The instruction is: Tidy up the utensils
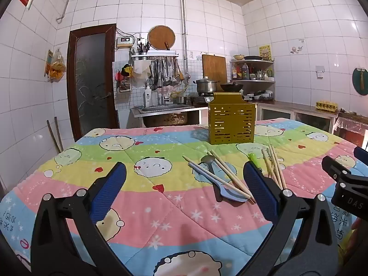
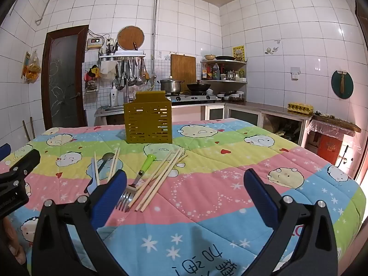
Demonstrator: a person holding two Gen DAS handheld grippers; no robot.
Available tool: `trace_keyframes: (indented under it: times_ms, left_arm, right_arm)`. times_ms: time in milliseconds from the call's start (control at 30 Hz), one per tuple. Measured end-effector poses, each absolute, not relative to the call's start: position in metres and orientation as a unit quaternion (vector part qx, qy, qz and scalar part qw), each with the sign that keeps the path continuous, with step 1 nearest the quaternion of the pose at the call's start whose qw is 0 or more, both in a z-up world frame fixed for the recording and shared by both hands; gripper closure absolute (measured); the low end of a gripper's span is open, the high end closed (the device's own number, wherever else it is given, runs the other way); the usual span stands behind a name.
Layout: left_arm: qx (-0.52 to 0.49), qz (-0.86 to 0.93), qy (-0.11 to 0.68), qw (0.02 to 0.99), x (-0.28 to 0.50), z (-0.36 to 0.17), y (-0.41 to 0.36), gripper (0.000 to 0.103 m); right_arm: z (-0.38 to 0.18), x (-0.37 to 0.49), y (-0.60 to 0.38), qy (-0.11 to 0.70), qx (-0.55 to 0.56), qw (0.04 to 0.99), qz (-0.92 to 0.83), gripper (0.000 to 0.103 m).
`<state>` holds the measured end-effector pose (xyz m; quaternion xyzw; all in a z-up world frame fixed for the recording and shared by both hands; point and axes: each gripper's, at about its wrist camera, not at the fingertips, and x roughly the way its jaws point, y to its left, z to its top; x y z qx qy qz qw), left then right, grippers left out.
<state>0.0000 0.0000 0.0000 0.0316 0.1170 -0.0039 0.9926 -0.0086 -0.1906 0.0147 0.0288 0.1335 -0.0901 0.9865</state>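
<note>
Left view: the left gripper (image 1: 184, 191) hangs wide open, nothing in it. Between and just beyond its fingers lie a blue spoon (image 1: 226, 191), a metal spoon (image 1: 208, 159) and chopsticks (image 1: 230, 174), long axes running away toward the yellow holder (image 1: 231, 124). "DAS" reads on the right gripper (image 1: 345, 181).

Right view: that gripper is empty too, jaws spread. The green-handled fork (image 2: 140, 177) and more chopsticks (image 2: 161, 177) lie just left of its left finger, nearer this hand I'd say. Quilt (image 2: 230, 184) writing looks like "04".

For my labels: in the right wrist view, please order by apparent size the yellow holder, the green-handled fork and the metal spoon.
1. yellow holder
2. green-handled fork
3. metal spoon, partly hidden, so its rank is unsure
</note>
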Motion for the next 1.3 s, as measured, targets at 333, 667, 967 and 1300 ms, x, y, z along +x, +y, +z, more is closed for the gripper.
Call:
trace_keyframes:
  times_ms: [333,667,967,1300]
  left_arm:
    - [0.03,-0.005,0.118,0.993,0.0011,-0.0001,0.0,0.005]
    - [0.03,-0.005,0.116,0.993,-0.0009,-0.0001,-0.0015,0.005]
    - [0.029,-0.005,0.116,0.993,0.0006,-0.0007,-0.0046,0.005]
    - [0.028,-0.005,0.116,0.993,0.0005,-0.0003,-0.0042,0.005]
  right_arm:
    - [0.0147,-0.0081,-0.1904,0.134,0.029,0.986,-0.09,0.004]
    - [0.0148,-0.0082,-0.1905,0.134,0.029,0.986,-0.09,0.004]
    - [0.0146,-0.0082,-0.1906,0.134,0.029,0.986,-0.09,0.004]
    - [0.0145,-0.0084,-0.1909,0.134,0.03,0.986,-0.09,0.004]
